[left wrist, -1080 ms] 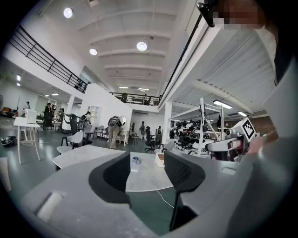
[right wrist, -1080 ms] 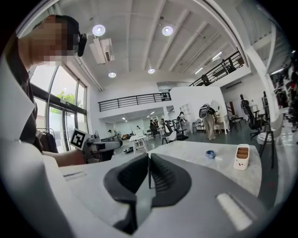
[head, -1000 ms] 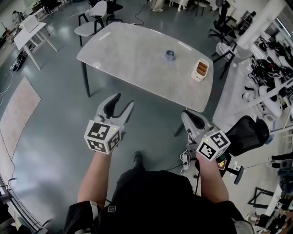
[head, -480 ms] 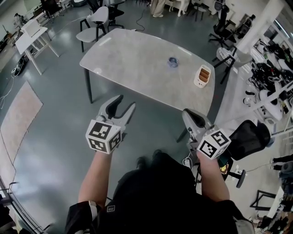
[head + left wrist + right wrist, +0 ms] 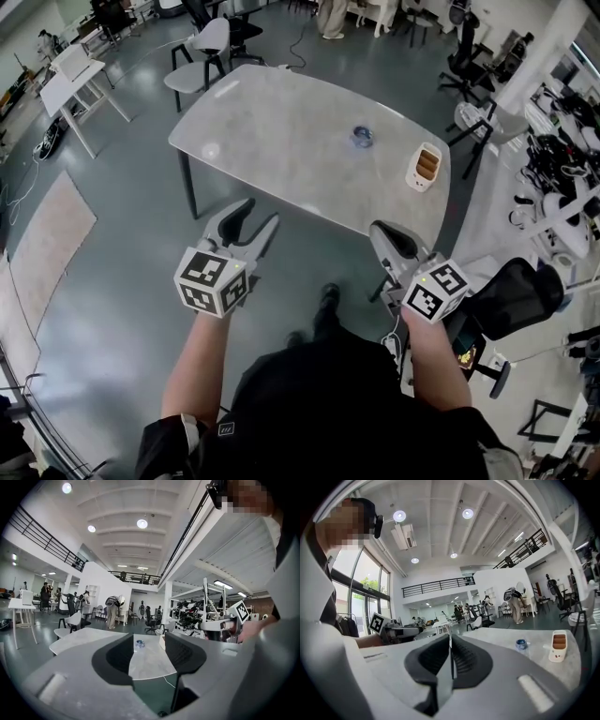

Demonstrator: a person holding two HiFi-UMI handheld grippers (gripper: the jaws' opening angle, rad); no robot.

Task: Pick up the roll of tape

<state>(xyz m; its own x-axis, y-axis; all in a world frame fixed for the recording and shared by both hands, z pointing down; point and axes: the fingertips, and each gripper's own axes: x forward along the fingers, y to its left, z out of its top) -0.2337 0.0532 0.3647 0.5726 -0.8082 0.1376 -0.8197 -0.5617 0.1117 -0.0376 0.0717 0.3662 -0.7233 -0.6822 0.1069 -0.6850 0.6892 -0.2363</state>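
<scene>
Tabletop: pale, rounded corners, and it stands ahead of both claws.

Roll of tape: small and bluish. It lies flat on the tabletop's far right part, untouched and well apart from both claws.

White box: brown slots on top. It sits by the tabletop's right edge, near the roll of tape but not touching it.

Left claw: released, jaws spread wide with nothing gripped. It hangs over the floor, short of the tabletop's near edge.

Left gripper view: the roll of tape shows far off through the gap of the left claw, out on the tabletop.

Right claw: clenched, held off the tabletop's near right corner.

Right gripper view: the right claw has its ribbed jaws pressed together on nothing. The roll of tape and white box sit off to the right on the tabletop.

Chair: grey, beyond the tabletop's far left corner.
</scene>
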